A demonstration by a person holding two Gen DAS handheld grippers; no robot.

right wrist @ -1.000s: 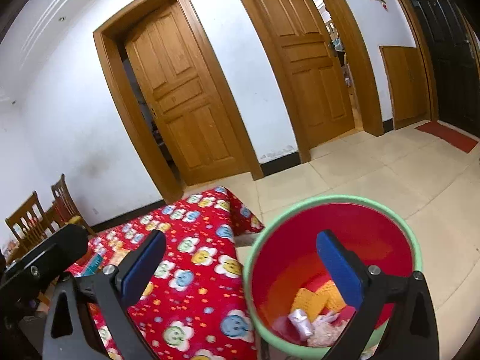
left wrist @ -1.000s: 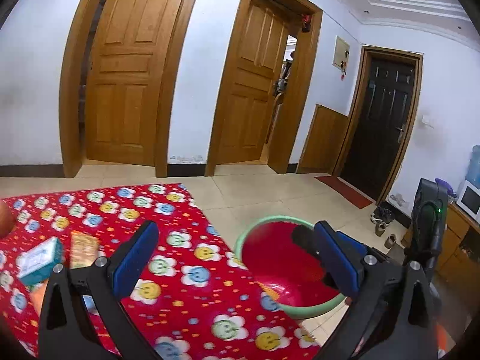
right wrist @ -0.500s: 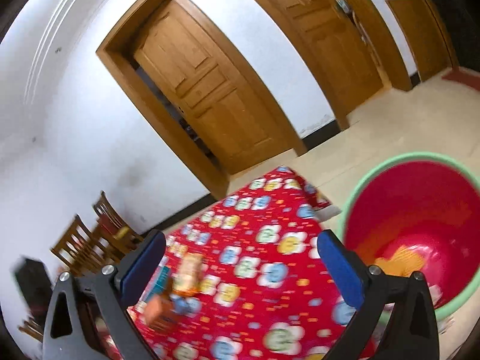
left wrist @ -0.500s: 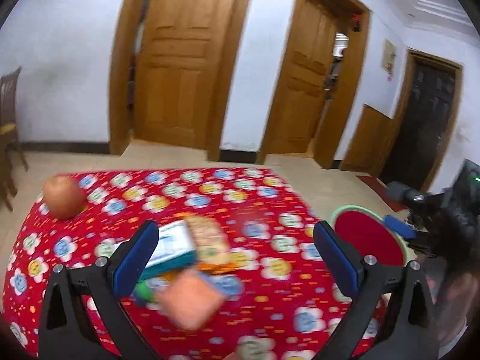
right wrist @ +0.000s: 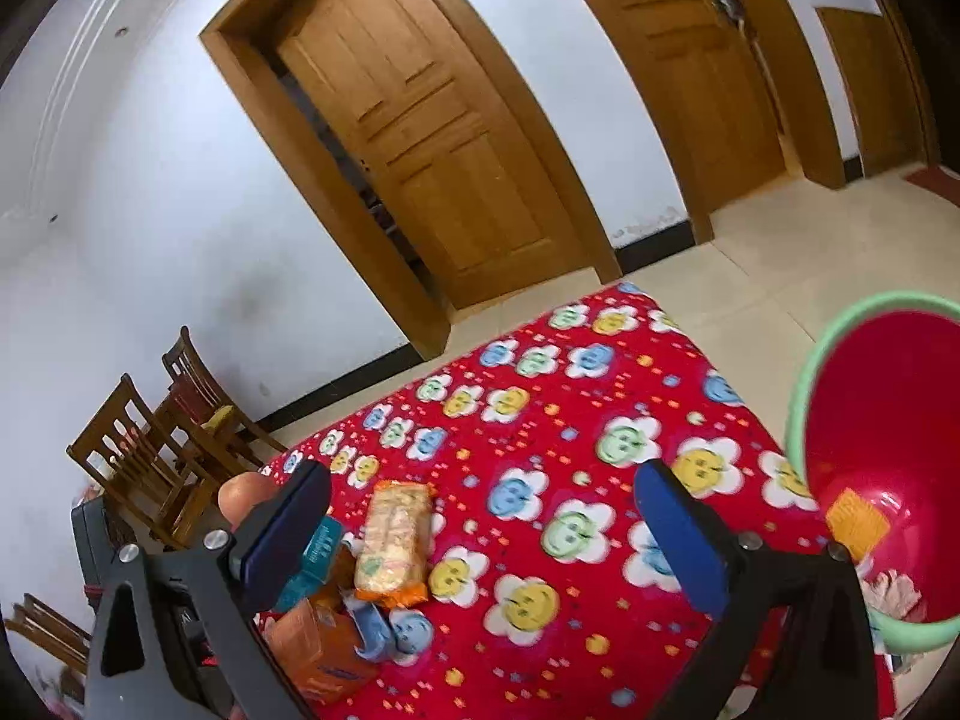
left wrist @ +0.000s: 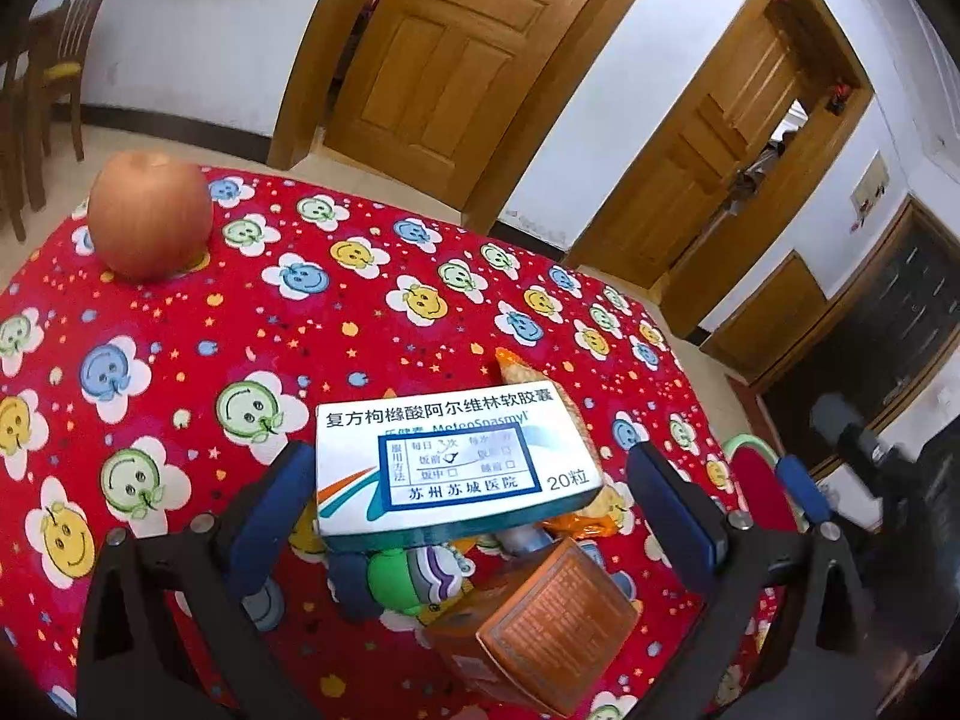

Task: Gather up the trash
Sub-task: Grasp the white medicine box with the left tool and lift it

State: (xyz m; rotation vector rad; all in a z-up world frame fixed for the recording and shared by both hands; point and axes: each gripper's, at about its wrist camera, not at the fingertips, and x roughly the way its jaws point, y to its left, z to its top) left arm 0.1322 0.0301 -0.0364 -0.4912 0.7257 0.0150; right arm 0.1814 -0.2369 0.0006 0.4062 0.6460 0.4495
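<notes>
The approach to another pickup is judged in hand: both the left hand-held gripper (left wrist: 465,504) and right hand-held gripper (right wrist: 480,531) are spread wide and empty, the white-and-teal cardboard medicine box (left wrist: 456,462) is framed low in the left view on the red flower-patterned surface (left wrist: 336,324), so lowering and closing are called for, then carriage to the green-rimmed red plastic bin (right wrist: 888,468).

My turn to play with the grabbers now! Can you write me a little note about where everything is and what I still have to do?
Left tool: open, empty, fingers either side of the white medicine box.
Right tool: open, empty, above the red tablecloth.
Pile on the cloth: medicine box on top, snack packet, orange box, a green and purple wrapper. The apple sits apart.
Done: some trash already lies in the red bin beside the table.
Left: grab each pile item and drop it in the bin, probably the medicine box first.
</notes>
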